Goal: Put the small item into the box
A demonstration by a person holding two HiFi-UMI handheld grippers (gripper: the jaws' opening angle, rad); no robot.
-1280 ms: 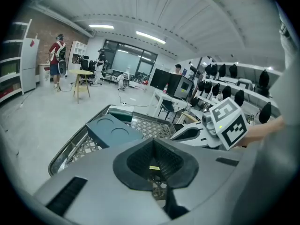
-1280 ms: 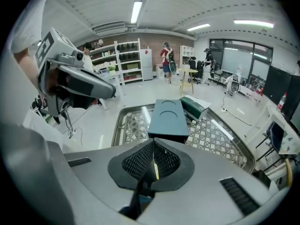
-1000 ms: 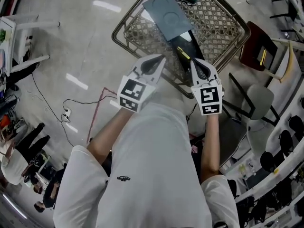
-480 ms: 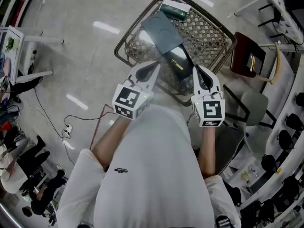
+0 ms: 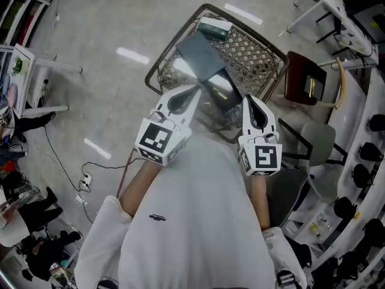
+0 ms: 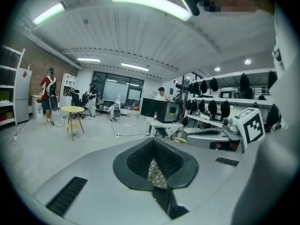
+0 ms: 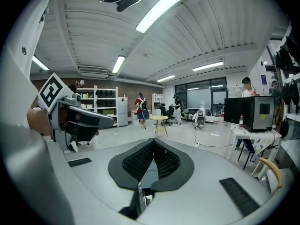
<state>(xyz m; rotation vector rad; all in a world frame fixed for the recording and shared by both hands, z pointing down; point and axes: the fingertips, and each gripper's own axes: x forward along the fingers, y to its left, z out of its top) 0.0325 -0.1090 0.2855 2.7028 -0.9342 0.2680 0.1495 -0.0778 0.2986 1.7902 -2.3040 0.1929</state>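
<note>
A wire mesh basket (image 5: 267,44) stands on the floor ahead of me. In it lie a flat dark grey box (image 5: 198,56), a black item with a yellow label (image 5: 222,92) and a green and white packet (image 5: 213,27) at the far end. Both grippers are held up near my chest, above the basket's near rim. The left gripper (image 5: 197,88) is shut with nothing between its jaws; in the left gripper view the left gripper (image 6: 152,144) shows basket mesh behind its tips. The right gripper (image 5: 246,97) is shut and empty too, as the right gripper (image 7: 153,143) shows close up.
A brown chair (image 5: 304,80) and a grey chair (image 5: 319,143) stand right of the basket. A white table (image 5: 36,71) and a floor cable (image 5: 90,143) lie to the left. Desks (image 5: 346,17) line the right. A round yellow table (image 6: 72,110) stands further off.
The basket has slid up and away in the head view and looks smaller. Both grippers have stayed shut near my chest, drifting slightly lower in the frame.
</note>
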